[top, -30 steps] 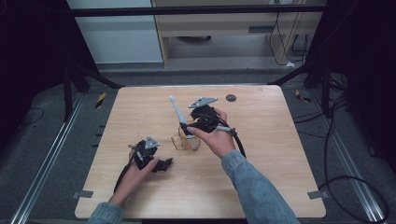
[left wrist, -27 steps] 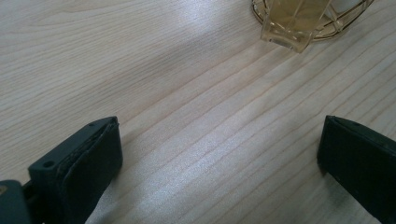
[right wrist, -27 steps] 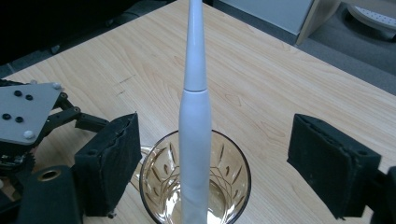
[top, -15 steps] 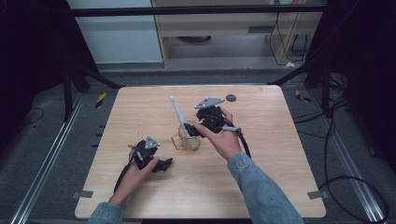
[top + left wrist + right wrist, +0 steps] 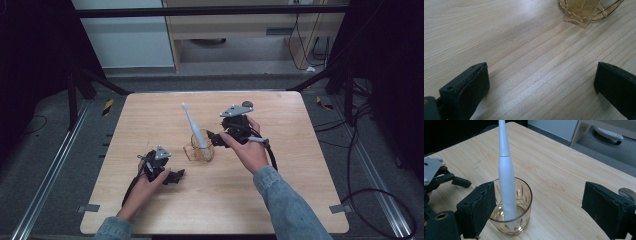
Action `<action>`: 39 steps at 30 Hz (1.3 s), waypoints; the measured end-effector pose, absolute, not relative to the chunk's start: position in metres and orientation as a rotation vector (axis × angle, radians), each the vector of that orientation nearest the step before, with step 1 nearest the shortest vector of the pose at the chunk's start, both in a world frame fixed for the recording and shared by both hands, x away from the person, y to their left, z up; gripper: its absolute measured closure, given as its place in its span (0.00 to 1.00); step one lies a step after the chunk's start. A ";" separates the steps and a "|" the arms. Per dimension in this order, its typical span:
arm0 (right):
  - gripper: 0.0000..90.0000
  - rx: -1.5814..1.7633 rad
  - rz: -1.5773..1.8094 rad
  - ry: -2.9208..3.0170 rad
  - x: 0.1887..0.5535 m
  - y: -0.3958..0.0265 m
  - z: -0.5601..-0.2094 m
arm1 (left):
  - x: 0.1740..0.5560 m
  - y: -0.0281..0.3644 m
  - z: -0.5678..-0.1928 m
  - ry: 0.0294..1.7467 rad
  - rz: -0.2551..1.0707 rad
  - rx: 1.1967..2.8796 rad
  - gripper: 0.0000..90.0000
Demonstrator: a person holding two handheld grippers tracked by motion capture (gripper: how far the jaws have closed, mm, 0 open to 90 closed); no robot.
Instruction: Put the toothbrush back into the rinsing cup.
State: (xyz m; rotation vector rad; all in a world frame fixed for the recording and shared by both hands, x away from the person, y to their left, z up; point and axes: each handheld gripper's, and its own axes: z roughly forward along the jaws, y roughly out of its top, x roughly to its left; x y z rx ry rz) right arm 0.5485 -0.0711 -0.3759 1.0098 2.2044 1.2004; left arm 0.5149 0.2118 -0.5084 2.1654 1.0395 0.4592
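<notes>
While a white electric toothbrush (image 5: pixel 506 182) stands in an amber glass tumbler (image 5: pixel 512 220) near the middle of the wooden table (image 5: pixel 300 165), both hand-held grippers sit with their jaws spread apart.

In the high view the right gripper (image 5: pixel 214 138), held in the person's right hand (image 5: pixel 250 150), is just beside the tumbler (image 5: pixel 199 152) on its right, with the toothbrush (image 5: pixel 192 127) leaning up and away toward the far left; in the right gripper view its left jaw is close against the glass wall and its right jaw well clear, gripping nothing. The left gripper (image 5: pixel 176 176), in the left hand (image 5: pixel 142 187), lies low on the table nearer the front edge, to the left of the glass; the left gripper view has bare wood between its parted jaws and the tumbler's base (image 5: pixel 584 12) farther ahead.
</notes>
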 end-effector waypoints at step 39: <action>0.13 1.112 1.134 2.170 0.526 -0.151 -0.404 | 0.515 0.212 -0.509 1.039 0.458 2.164 0.00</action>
